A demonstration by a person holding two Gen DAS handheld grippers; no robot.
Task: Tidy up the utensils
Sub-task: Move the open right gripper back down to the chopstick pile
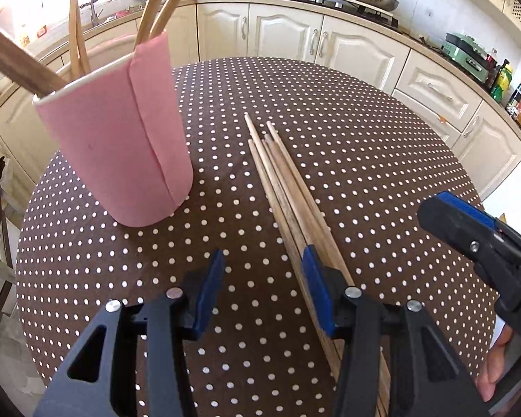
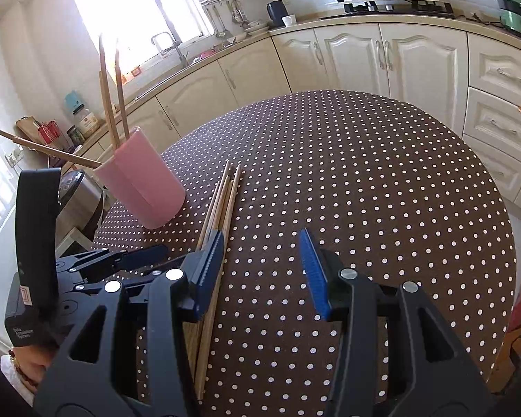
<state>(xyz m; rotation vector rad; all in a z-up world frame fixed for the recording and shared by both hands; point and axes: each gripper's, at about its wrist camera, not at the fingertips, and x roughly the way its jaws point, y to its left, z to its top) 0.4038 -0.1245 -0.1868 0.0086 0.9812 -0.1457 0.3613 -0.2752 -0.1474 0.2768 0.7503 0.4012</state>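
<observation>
A pink utensil holder (image 1: 121,146) stands on the dotted brown table (image 1: 364,160) and holds several wooden chopsticks (image 1: 156,17). It also shows in the right wrist view (image 2: 146,187) with its chopsticks (image 2: 109,104). A bundle of several loose chopsticks (image 1: 288,187) lies on the table to the right of the holder, also seen in the right wrist view (image 2: 222,201). My left gripper (image 1: 264,285) is open and empty, its right finger over the bundle. My right gripper (image 2: 260,267) is open and empty, its left finger beside the bundle.
The right gripper's body (image 1: 486,243) shows at the right of the left wrist view; the left gripper's body (image 2: 52,260) shows at the left of the right wrist view. Cream kitchen cabinets (image 2: 382,59) ring the table. A rice cooker (image 2: 80,201) sits behind the holder.
</observation>
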